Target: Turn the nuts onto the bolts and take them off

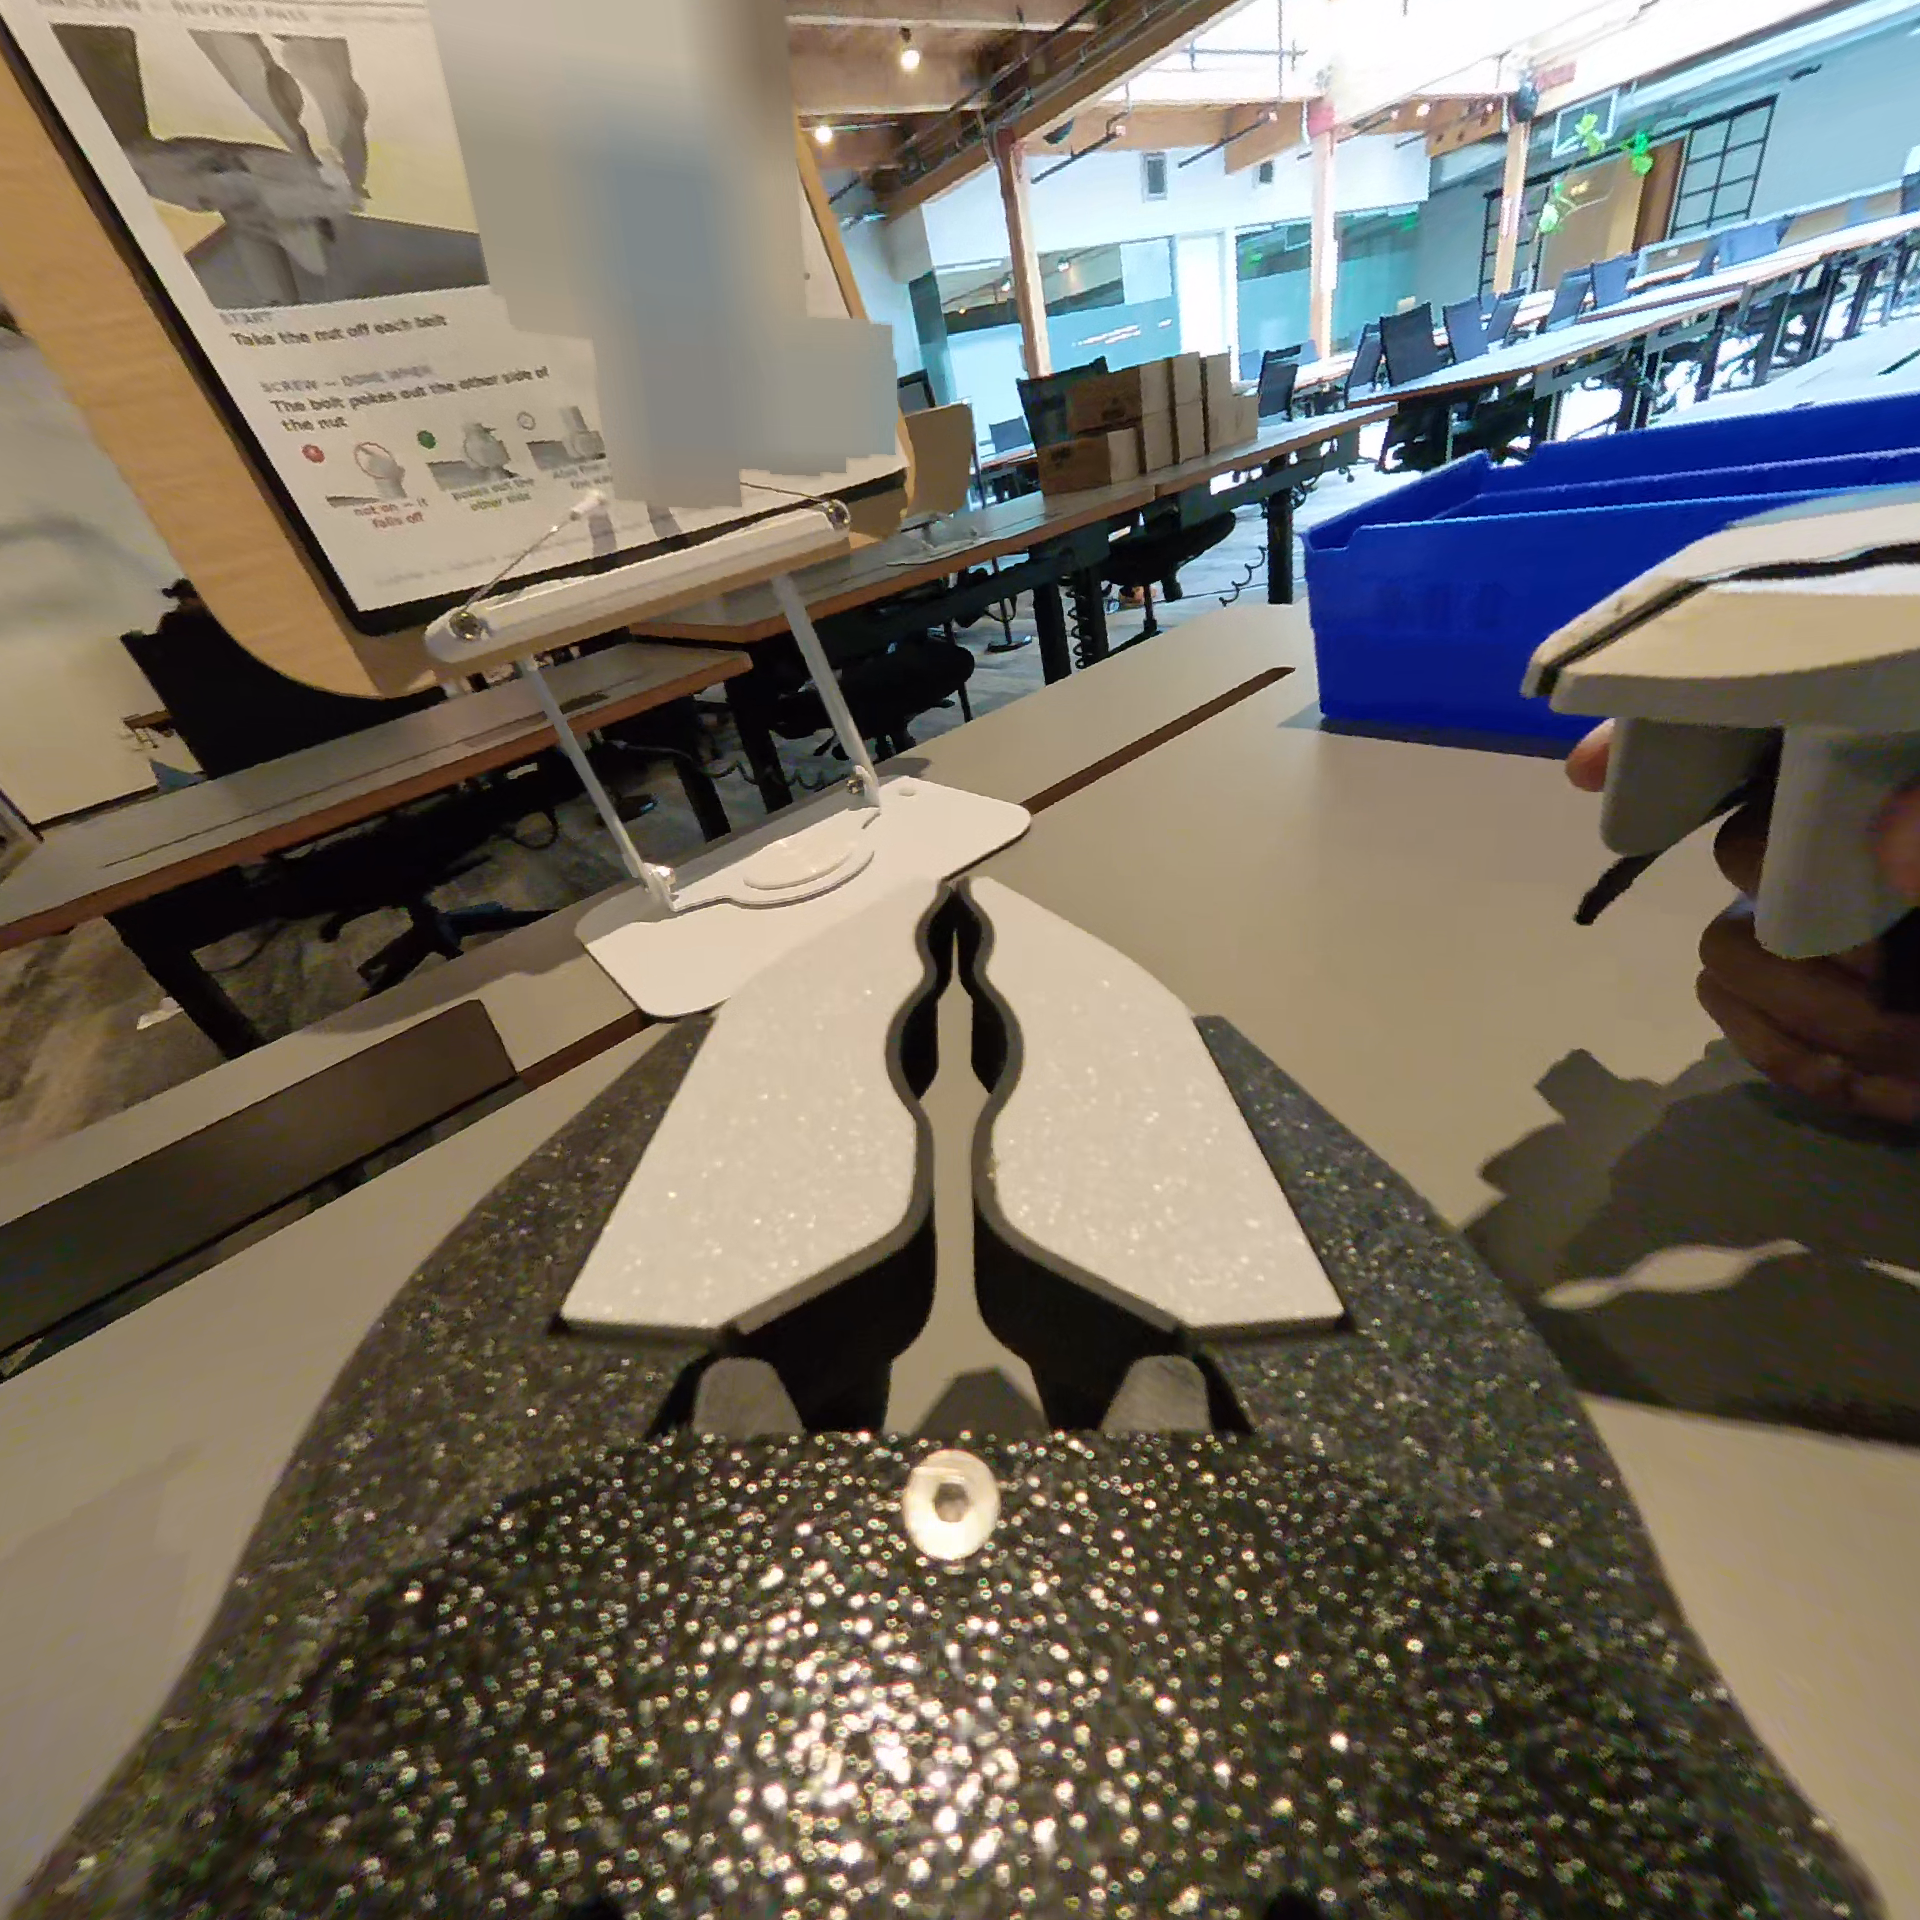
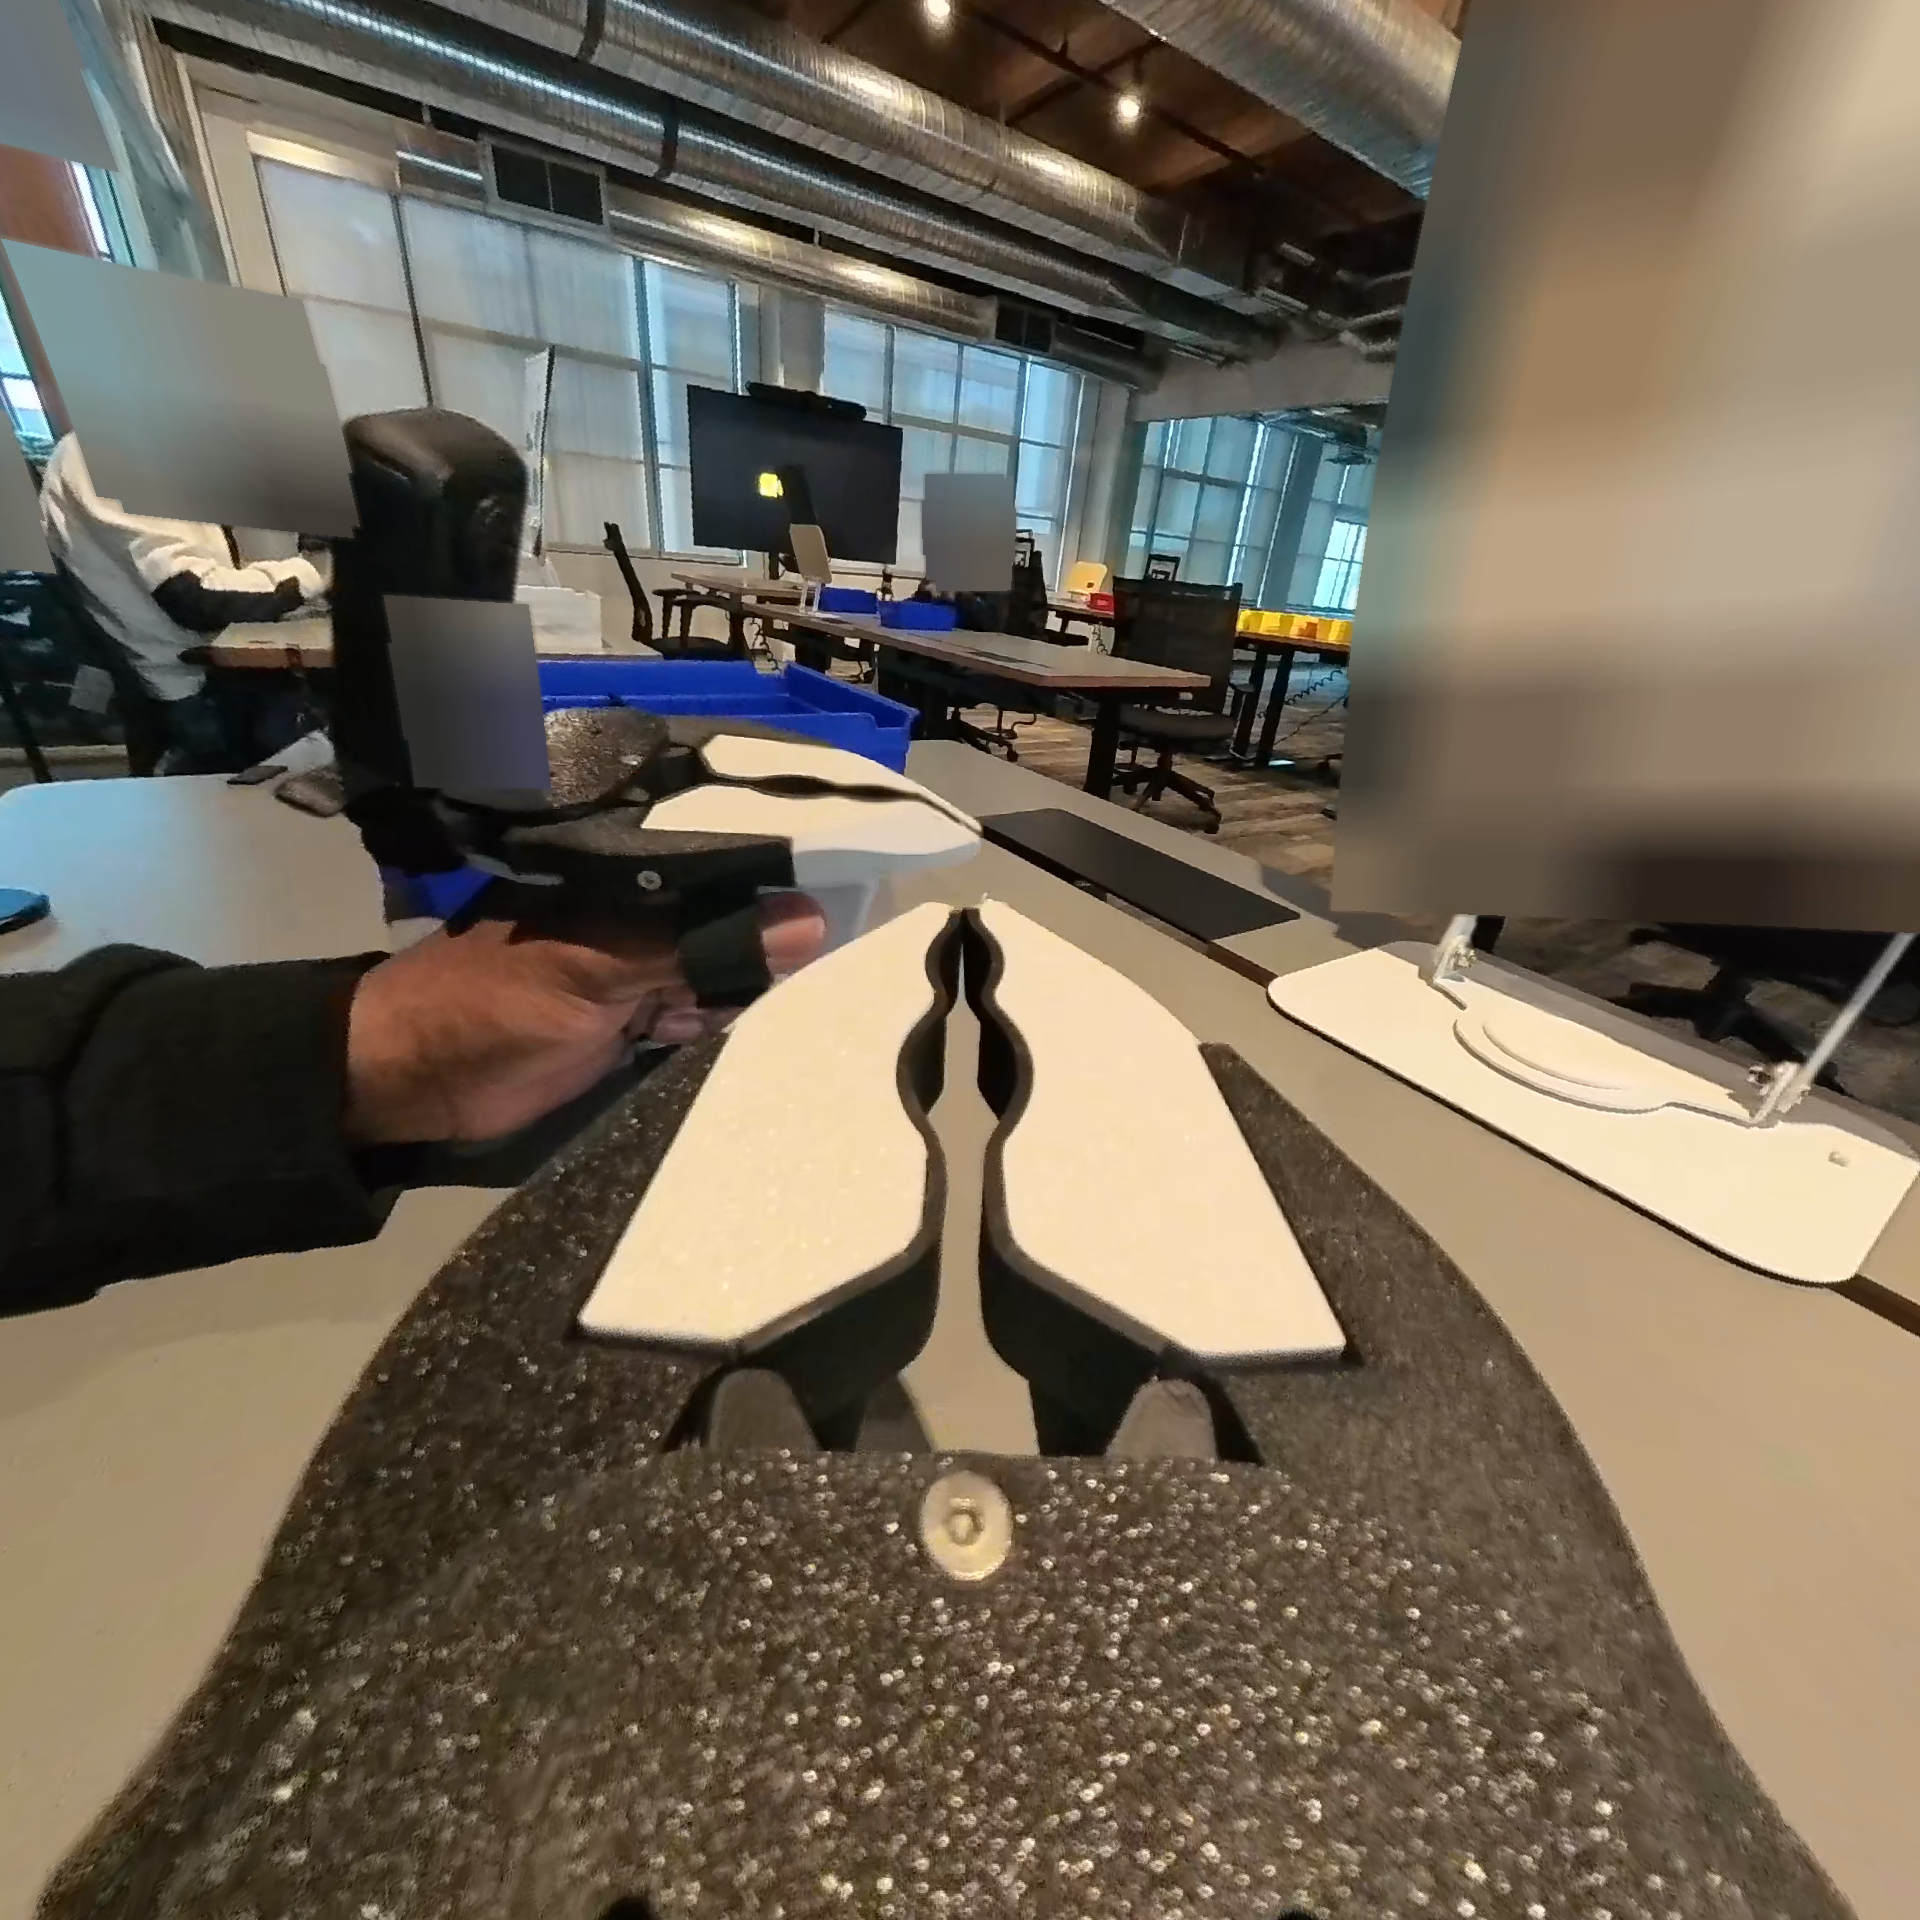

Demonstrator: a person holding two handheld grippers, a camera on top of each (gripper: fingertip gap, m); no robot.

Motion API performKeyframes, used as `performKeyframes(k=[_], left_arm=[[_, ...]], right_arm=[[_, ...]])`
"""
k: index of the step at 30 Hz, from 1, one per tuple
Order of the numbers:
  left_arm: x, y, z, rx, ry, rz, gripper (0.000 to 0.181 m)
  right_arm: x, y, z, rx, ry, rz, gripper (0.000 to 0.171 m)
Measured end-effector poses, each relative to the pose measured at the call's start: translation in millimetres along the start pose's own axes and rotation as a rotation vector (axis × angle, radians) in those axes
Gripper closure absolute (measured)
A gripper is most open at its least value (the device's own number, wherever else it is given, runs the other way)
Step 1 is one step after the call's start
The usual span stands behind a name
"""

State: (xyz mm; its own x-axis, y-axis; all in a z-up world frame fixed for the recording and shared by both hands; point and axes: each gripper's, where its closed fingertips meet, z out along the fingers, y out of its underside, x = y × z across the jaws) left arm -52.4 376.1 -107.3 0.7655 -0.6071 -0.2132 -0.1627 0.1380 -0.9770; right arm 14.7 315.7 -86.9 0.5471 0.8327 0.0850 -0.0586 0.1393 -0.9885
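Left wrist view shows the left gripper (image 1: pixel 957 914), a black glittering body with two white flat fingers, hovering over the grey table (image 1: pixel 1299 883) with its fingertips pressed together and nothing between them. Ahead of it, at the far edge of the table, stands the white metal stand (image 1: pixel 831 862) that carries a board with printed instructions (image 1: pixel 343 343). The right gripper (image 2: pixel 964 920) is the same kind, its fingers also closed on nothing, and it points toward the far edge with the base of the stand to its right. No nut and no bolt can be seen in either view, so I cannot tell their long axis or on which side they lie. The most likely place, I judge, is the blue plastic bin (image 1: pixel 1558 582) at the far right part of the table. In the left wrist view the right gripper is between the left one and this bin, so the right hand (image 1: pixel 1808 997) seems nearer to it.
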Motion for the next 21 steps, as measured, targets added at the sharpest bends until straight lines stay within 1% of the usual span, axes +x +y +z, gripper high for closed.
performKeyframes(k=[11, 16, 21], left_arm=[[3, 6, 2, -0.023, 0.031, -0.007, 0.181], [5, 5, 0, -0.022, 0.020, 0.025, 0.181], [-1, 9, -5, -0.020, -0.006, -0.029, 0.181]], right_arm=[[-5, 7, 11, -0.017, -0.017, -0.061, 0.171], [0, 6, 10, 0.005, -0.016, -0.024, 0.171], [5, 7, 9, 0.010, -0.018, 0.015, 0.171]])
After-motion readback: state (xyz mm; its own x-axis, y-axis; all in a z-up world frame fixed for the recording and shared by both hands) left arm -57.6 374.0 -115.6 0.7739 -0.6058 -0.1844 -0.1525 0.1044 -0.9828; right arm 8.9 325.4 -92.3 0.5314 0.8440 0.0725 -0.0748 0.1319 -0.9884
